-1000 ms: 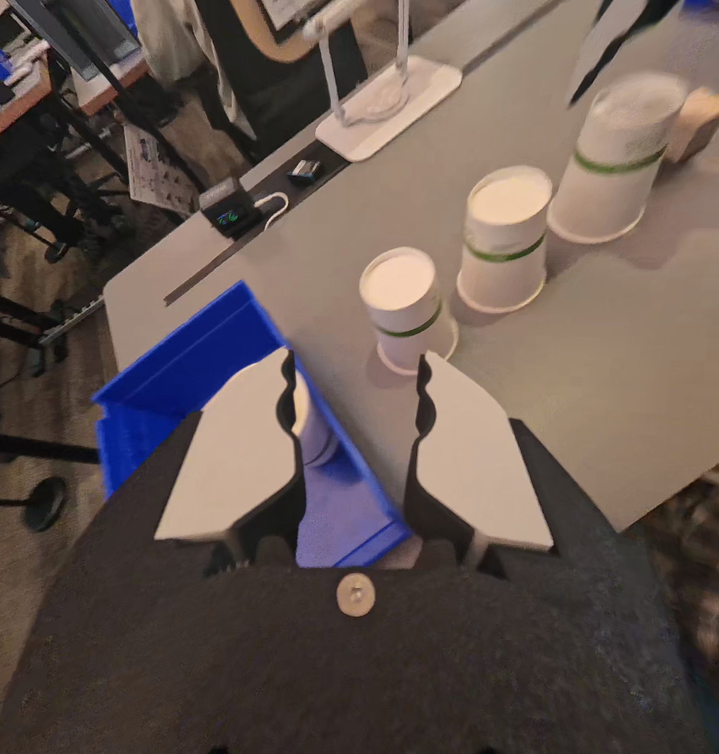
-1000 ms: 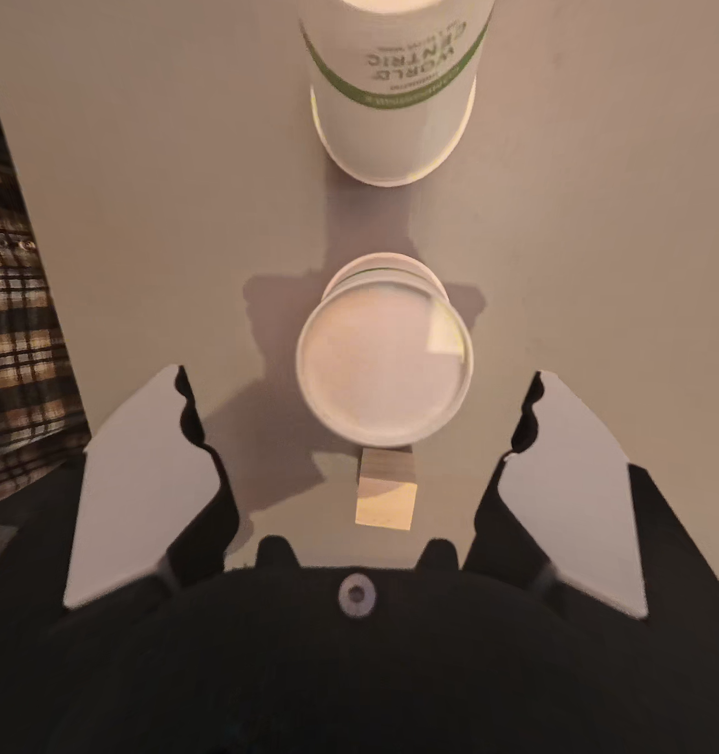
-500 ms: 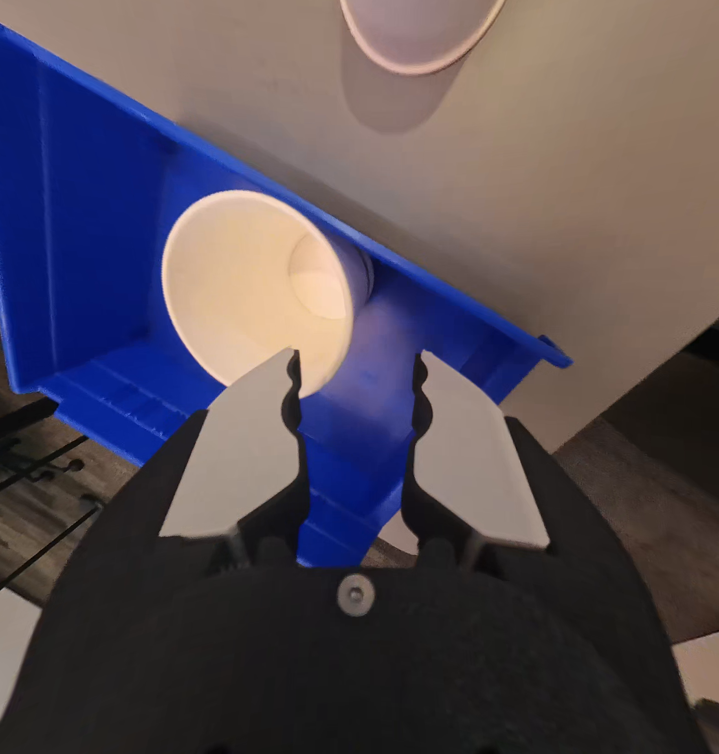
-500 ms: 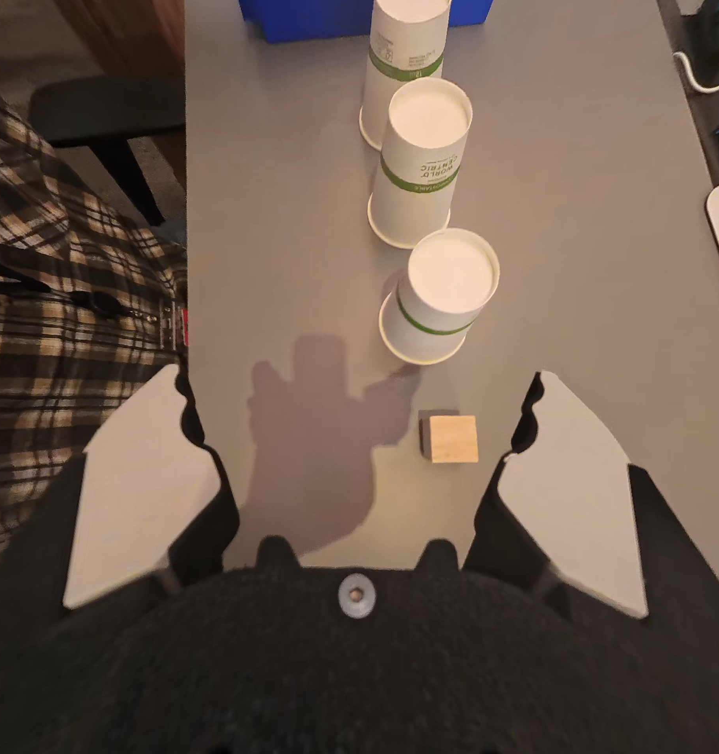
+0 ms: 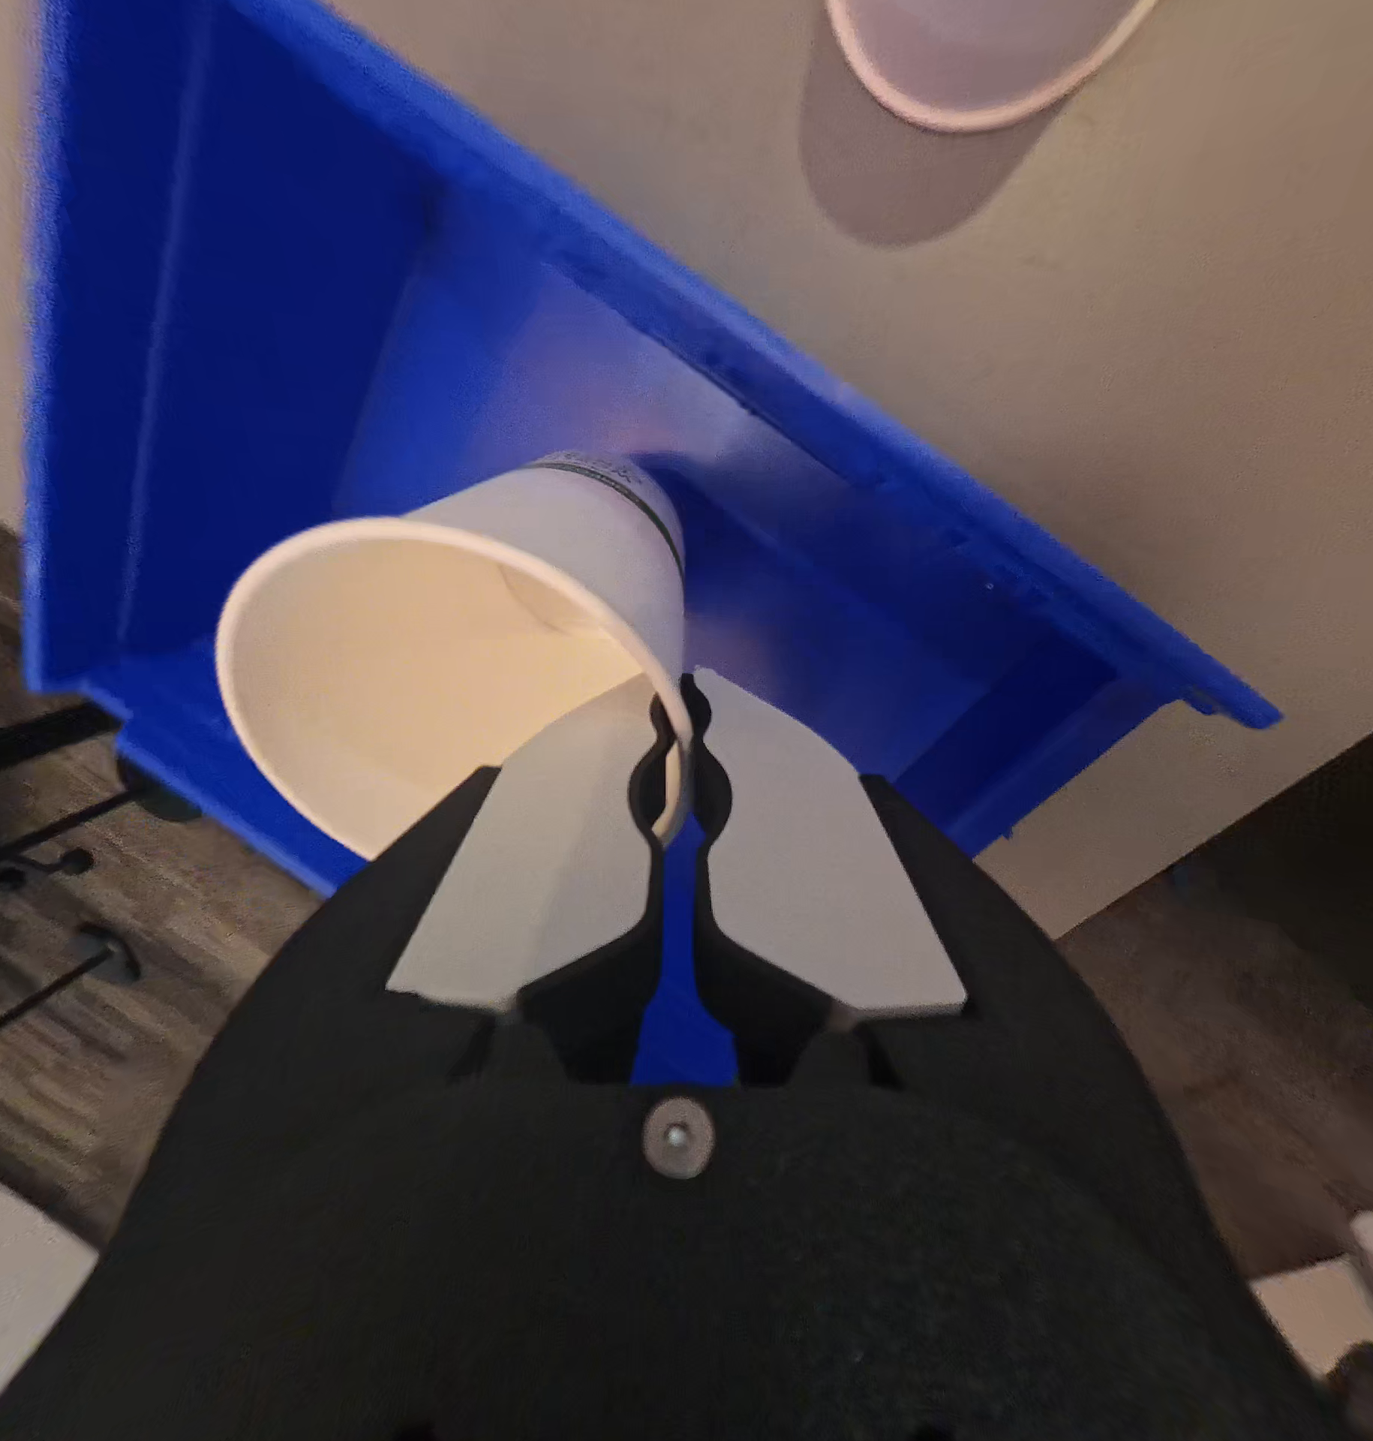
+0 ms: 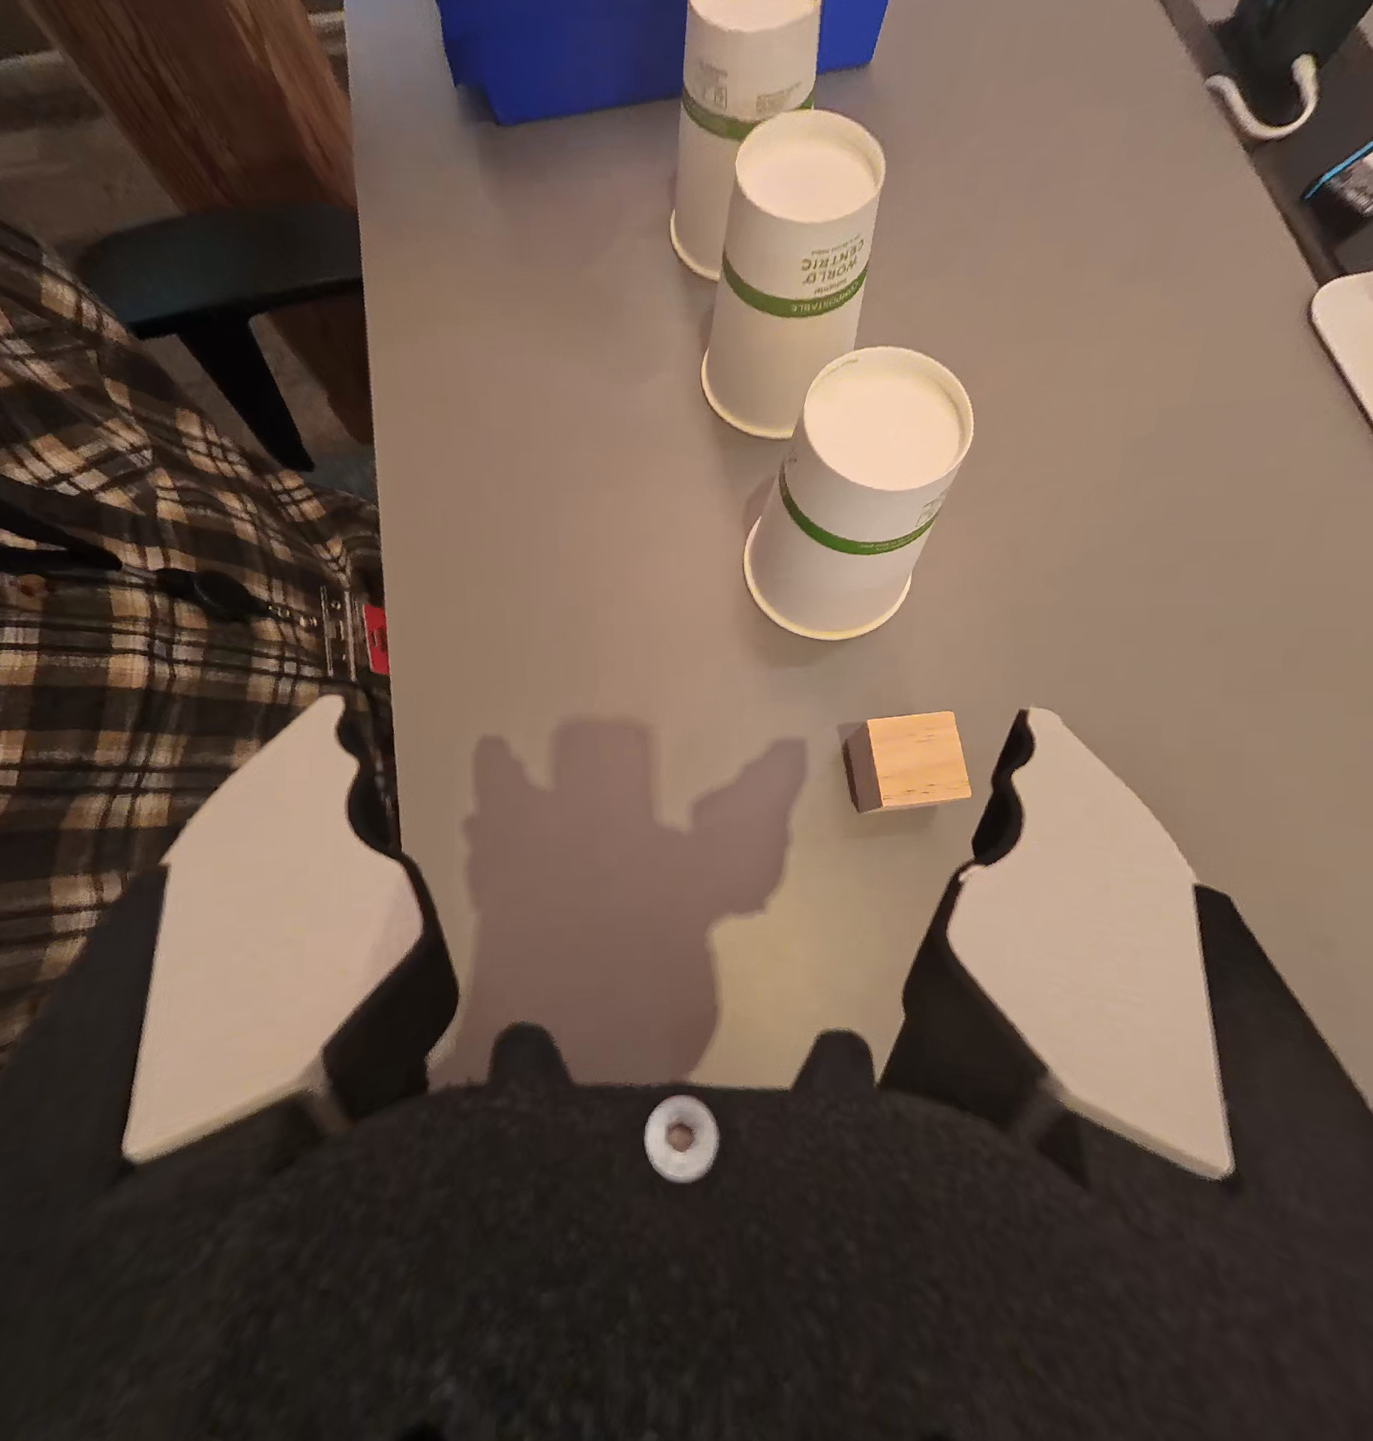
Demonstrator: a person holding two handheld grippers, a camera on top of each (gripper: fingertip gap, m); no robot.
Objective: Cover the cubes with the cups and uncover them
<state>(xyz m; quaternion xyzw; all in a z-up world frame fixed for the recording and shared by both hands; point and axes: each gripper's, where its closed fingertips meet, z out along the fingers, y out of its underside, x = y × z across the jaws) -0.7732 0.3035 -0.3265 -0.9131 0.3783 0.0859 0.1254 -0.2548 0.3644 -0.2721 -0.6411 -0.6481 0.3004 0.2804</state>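
Your L tool (image 5: 679, 729) was clamped on the rim of a white cup (image 5: 465, 647), one finger (image 5: 566, 850) inside the mouth and the other outside, w/ the rim pinched between the tips. The cup lay tipped on its side in the blue bin (image 5: 278, 327), mouth facing the camera, green band near its base. The bin sat at the edge of the grey worktop (image 5: 1135, 390). Past the bin's far wall, another cup's rim (image 5: 979, 70) showed at the top of the L view, mouth down on the worktop.

Your R tool (image 6: 679, 768) was wide open, holding nothing, above the worktop (image 6: 551, 468), its shadow on the surface below. A wood cube (image 6: 913, 760) sat bare on the worktop just inside the R finger (image 6: 1073, 897), not touching it. Beyond the cube stood 3 cups upside down in a row: the near cup (image 6: 855, 507) close to the cube but apart from it, the mid cup (image 6: 796, 281) behind it, the far cup (image 6: 734, 109) next to the bin (image 6: 574, 54) at the worktop's far end. Can't tell whether cubes were under those 3. A plaid sleeve (image 6: 122, 593) was at the worktop's L edge.
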